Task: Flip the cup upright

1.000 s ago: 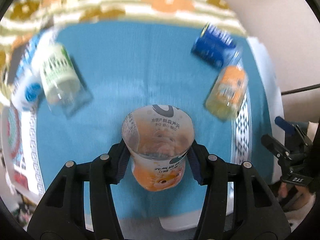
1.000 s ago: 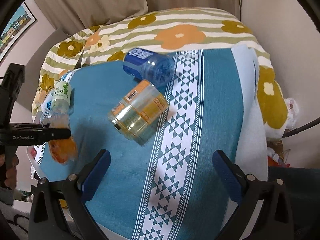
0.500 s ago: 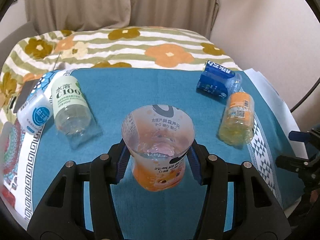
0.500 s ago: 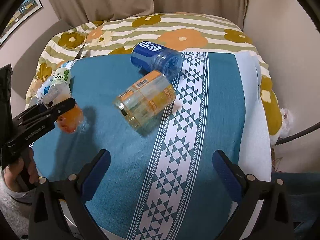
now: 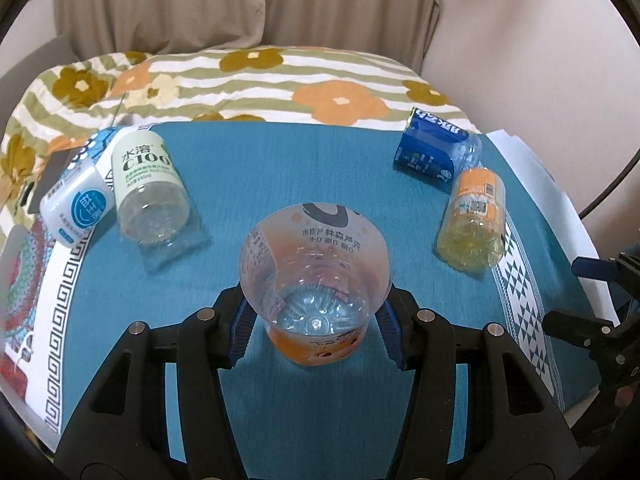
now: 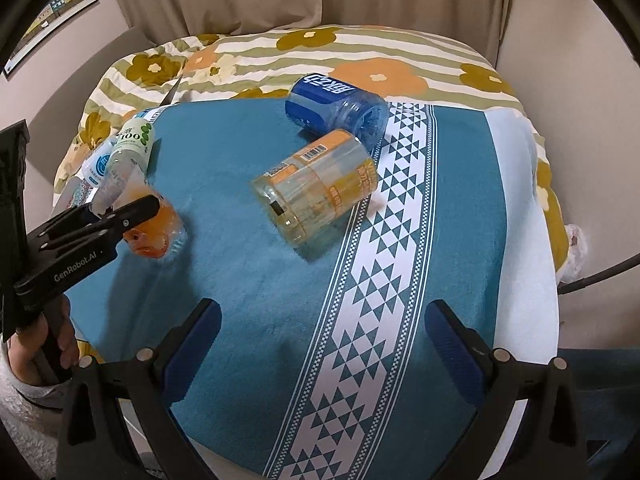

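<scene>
My left gripper (image 5: 316, 324) is shut on a clear cup with an orange base (image 5: 316, 280), its open mouth facing the camera and up. The right wrist view shows this cup (image 6: 154, 236) tilted, its base at or just above the blue cloth, held by the left gripper (image 6: 132, 212). My right gripper (image 6: 320, 340) is open and empty over the cloth's front. Other cut-bottle cups lie on their sides: an orange-labelled one (image 6: 320, 192) (image 5: 474, 220), a blue one (image 6: 336, 106) (image 5: 436, 152), a green-white one (image 5: 148, 188) and a small white-blue one (image 5: 76, 208).
A blue cloth (image 6: 248, 280) with a white triangle-patterned band (image 6: 372, 320) covers the table. A flowered striped blanket (image 5: 280, 84) lies behind it. The table edge is close on the right and front. A cable (image 6: 592, 276) hangs at the right.
The left gripper has swung its view from looking down to looking more level, with the cup still held. The cup has come down to the cloth. The right gripper rose slightly.
</scene>
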`<state>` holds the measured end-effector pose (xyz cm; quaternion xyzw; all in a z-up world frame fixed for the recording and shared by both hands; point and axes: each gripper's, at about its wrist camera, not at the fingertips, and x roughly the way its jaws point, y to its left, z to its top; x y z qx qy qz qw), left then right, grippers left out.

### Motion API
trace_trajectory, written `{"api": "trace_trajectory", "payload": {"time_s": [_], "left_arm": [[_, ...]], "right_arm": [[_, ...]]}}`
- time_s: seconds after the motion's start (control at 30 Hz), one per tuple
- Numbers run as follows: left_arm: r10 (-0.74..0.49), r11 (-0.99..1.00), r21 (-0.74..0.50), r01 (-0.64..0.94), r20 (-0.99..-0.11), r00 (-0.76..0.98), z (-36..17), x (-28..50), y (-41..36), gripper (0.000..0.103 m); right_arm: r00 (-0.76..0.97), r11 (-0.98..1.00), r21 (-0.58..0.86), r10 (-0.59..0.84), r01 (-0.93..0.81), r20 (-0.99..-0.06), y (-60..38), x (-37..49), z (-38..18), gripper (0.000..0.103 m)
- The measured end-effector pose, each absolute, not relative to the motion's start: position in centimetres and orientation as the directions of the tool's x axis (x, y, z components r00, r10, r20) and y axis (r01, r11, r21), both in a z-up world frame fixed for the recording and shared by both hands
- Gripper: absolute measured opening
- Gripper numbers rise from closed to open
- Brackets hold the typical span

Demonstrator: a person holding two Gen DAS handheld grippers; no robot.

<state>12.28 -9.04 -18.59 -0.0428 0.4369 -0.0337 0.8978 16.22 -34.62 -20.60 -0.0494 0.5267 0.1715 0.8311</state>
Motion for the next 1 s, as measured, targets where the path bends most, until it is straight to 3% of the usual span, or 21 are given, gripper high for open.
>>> {"api": "trace_trajectory", "payload": {"time_s": [0.17,0.2,0.3,0.33,0.63,1.0], "left_arm": [[-0.097,0.994,-0.102,0.024,-0.803,0.588,-18.9,12.3,-9.0,0.060],[-0.094,0.995,-0.100,0.022,-0.808,0.582,-19.0,12.3,-9.0,0.064],[-0.085,0.996,-0.093,0.015,-0.812,0.577,-19.4,12.1,-8.8,0.098],[-0.084,0.995,-0.094,0.013,-0.808,0.583,-19.4,12.0,-8.7,0.101],[-0.079,0.996,-0.081,0.021,-0.819,0.568,-18.6,11.5,-8.3,0.101],[-0.117,0.992,-0.122,0.030,-0.809,0.576,-11.4,7.8,-5.8,0.103]], "right_arm": [[0.388,0.939,0.109,0.239,-0.327,-0.890,-34.7,16.2,-20.5,0.102],[0.389,0.940,0.111,0.239,-0.324,-0.890,-34.7,16.1,-20.5,0.102],[0.390,0.942,0.112,0.238,-0.317,-0.890,-34.8,16.1,-20.6,0.102],[0.390,0.942,0.112,0.237,-0.317,-0.890,-34.7,16.0,-20.6,0.102],[0.399,0.950,0.116,0.230,-0.290,-0.888,-34.8,15.5,-20.2,0.102],[0.500,0.965,0.077,0.197,-0.250,-0.844,-32.0,13.3,-14.1,0.102]]}}
